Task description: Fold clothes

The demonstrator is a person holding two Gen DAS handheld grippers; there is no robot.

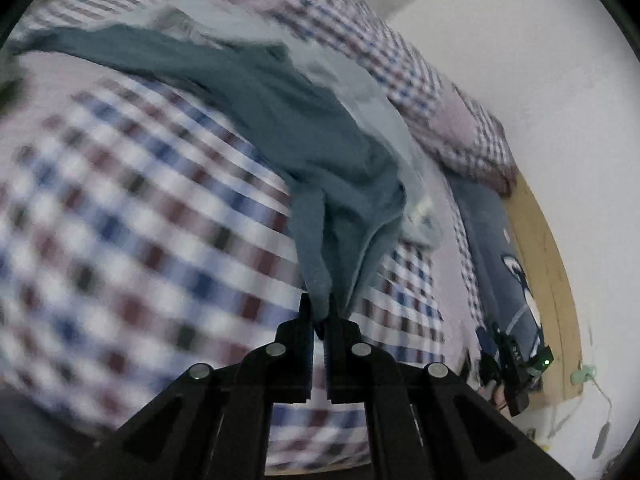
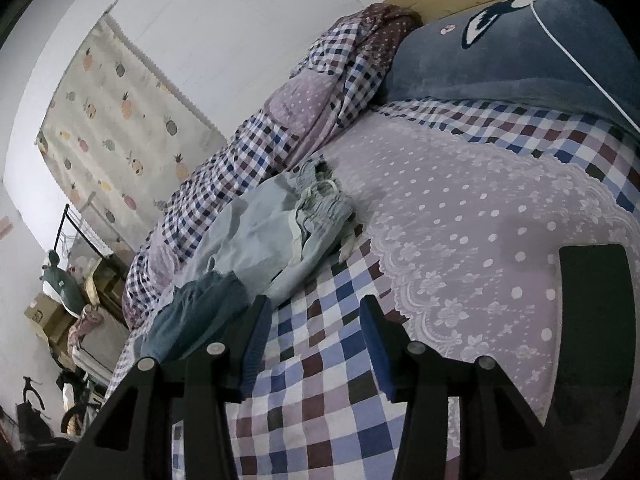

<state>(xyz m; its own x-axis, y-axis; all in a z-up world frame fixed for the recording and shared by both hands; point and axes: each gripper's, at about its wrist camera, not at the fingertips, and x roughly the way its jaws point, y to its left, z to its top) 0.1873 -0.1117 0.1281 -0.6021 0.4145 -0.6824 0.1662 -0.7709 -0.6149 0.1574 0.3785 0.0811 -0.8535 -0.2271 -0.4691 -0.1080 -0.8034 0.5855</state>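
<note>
Left gripper jaws clamped on teal garment stretching across bed; right gripper jaws wide, beside pale garment.

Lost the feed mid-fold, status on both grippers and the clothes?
Left gripper shut on teal garment, lifting it. Right gripper open, empty, over checkered bedspread. Pale blue garment bunched beside the teal one.

Both views are dim, with a cold blue tint and soft shadows. The left wrist view has strong motion blur on the checked bedsheet; the right wrist view is sharp. Fisheye bending and dark corners frame both.
</note>
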